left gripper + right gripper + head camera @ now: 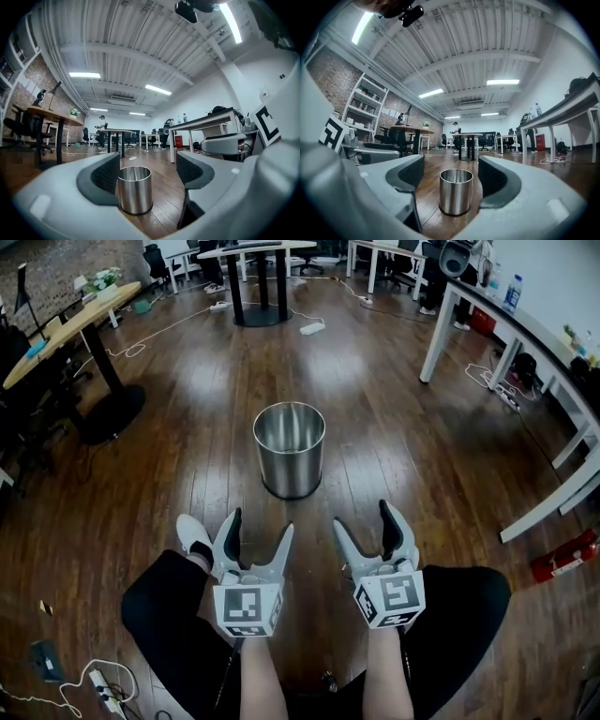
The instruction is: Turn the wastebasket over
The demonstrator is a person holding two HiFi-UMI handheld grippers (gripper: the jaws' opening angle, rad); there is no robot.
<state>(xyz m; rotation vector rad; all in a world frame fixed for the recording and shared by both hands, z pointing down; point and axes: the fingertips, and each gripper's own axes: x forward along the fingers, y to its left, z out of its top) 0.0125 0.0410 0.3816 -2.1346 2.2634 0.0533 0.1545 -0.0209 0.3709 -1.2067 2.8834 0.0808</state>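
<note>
Steel wastebasket (289, 448) stands upright, edge hidden behind a finger; left gripper (261, 524) and right gripper (364, 517) fingers spread, empty.

Silver wastebasket (289, 451), dark brown plank floor (394, 427), left gripper (260, 523) and right gripper (363, 516) pale grey (black-white markers).

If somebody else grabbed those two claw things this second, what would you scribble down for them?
Left gripper: jaws wide apart, nothing between them, held short of the bin.
Right gripper: the same, open and empty.
Wastebasket: shiny metal, standing upright on the wooden floor with its mouth up, ahead of both grippers and roughly midway between them. Neither gripper touches it.
Done: no way to tell whether it has been flipped already.
Left: if mouth-up is the starting position, probably reach forward, grip its sides from left and right, and turn it mouth-down.
</note>
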